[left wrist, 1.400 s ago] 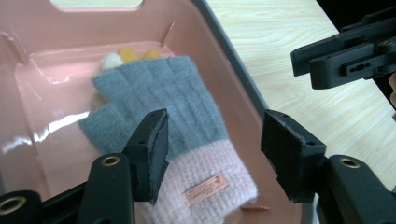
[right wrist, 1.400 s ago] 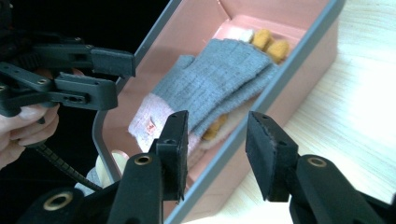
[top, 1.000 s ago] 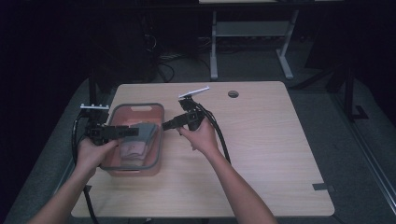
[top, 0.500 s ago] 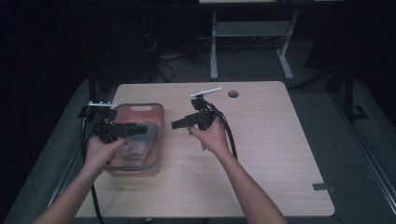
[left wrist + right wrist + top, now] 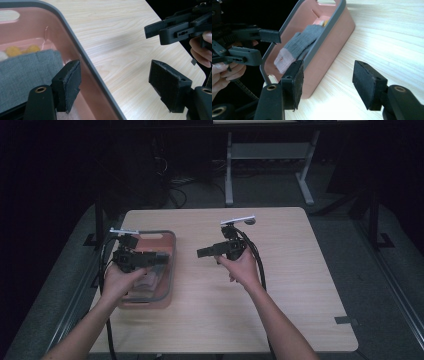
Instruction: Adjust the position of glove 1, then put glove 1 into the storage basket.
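Both hands have drawn apart and away from the pink bin (image 5: 169,251) since the earlier frames. The right gripper (image 5: 206,252), which sat at the bin's right rim, is now out over bare table (image 5: 280,290) to the bin's right, and the left gripper (image 5: 159,259) has slid toward the bin's left half. Both sets of jaws have just been opening; they stand spread with nothing between the pads — the right gripper view has them framing the bin's outer wall (image 5: 329,50) from a little way off.

Inside the bin lies the grey sock (image 5: 305,41), draped lengthwise with its pale pink toe (image 5: 283,59) toward the near end, and something yellow (image 5: 21,50) tucked behind it at the far end.

Judging by its slump, the sock is light, limp and not at all fragile; it will sag and dangle from whatever point is pinched. A grip on a bunched fold near the middle, or on the toe lying high by the rim, looks the easiest — the knit gives foam pads good friction, so slipping seems unlikely.
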Available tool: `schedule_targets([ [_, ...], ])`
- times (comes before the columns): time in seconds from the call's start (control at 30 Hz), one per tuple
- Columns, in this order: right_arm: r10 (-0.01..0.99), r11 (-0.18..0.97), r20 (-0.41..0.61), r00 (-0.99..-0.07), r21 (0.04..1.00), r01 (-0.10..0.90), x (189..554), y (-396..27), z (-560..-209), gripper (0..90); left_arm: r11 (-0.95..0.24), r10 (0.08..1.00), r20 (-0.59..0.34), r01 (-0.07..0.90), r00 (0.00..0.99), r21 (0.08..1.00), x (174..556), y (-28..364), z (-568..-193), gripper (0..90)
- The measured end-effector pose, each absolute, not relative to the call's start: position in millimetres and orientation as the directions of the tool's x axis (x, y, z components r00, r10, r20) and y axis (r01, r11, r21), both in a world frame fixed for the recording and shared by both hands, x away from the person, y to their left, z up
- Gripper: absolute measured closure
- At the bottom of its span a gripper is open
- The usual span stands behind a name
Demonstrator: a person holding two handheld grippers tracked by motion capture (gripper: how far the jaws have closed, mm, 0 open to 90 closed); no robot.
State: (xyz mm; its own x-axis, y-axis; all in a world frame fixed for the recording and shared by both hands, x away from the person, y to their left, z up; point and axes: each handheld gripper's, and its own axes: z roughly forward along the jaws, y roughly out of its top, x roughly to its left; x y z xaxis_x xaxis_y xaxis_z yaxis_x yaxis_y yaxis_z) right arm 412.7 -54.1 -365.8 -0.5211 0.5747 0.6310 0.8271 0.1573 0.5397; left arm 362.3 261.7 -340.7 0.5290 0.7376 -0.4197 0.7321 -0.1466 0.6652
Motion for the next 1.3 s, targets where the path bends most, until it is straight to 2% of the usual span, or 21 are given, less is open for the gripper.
schedule_targets([
  [1.3,0.631,0.061,0.639,-0.440,0.525,0.849,393.8,-125.2,-371.9,40.1,-0.221,0.693,-0.402,0.707,0.598,0.672,361.9,217.1,-337.4,24.5],
])
